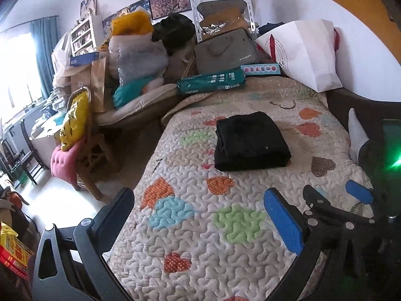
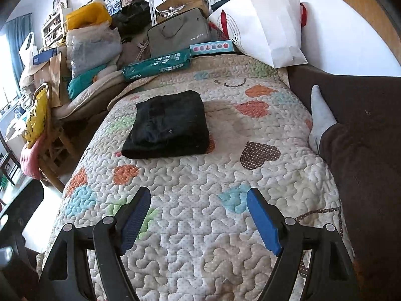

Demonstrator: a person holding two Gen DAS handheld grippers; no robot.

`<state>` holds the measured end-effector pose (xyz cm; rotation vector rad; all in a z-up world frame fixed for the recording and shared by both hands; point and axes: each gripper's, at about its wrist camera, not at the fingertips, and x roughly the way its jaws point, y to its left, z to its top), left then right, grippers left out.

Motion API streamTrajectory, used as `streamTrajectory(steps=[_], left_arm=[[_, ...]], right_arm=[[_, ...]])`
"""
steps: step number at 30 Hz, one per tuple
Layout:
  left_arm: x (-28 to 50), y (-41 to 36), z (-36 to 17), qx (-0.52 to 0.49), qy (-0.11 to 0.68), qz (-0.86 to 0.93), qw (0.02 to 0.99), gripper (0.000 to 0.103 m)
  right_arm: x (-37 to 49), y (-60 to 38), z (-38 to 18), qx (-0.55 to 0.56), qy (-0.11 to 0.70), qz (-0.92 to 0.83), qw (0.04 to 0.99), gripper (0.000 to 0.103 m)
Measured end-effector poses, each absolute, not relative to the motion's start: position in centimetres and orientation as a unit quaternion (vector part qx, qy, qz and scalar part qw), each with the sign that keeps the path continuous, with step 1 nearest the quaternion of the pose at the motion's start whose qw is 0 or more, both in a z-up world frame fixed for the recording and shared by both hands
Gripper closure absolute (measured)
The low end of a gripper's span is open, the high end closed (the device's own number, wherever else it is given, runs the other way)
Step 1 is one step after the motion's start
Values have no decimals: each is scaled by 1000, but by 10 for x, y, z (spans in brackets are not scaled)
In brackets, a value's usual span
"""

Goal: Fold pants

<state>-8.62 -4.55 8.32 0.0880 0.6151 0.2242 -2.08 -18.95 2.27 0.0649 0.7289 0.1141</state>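
Observation:
The black pants (image 1: 250, 143) lie folded into a compact rectangle in the middle of the heart-patterned quilt (image 1: 200, 250); the right wrist view shows the same pants (image 2: 170, 125) on the quilt (image 2: 200, 263). My left gripper (image 1: 200, 215) hovers over the near part of the bed, well short of the pants, jaws wide open and empty. My right gripper (image 2: 199, 215) is also open with only quilt between its blue pads (image 2: 263, 223). In the left wrist view the right gripper (image 1: 334, 193) sits just to the right of the left one.
A person's grey-socked foot (image 2: 320, 118) and brown trouser leg (image 2: 363, 163) rest on the bed's right side. A green box (image 2: 158, 65), grey laptop bag (image 2: 178, 37) and white paper bag (image 2: 265, 27) line the far end. A cluttered chair (image 1: 82, 135) stands left of the bed.

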Motion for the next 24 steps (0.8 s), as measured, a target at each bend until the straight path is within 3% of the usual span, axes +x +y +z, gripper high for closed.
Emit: streamTrajectory(steps=[24], left_arm=[[-84,-17,80,-25,309,99,946,0]], right_arm=[[-27,-174,23,-19,339,54,939,17]])
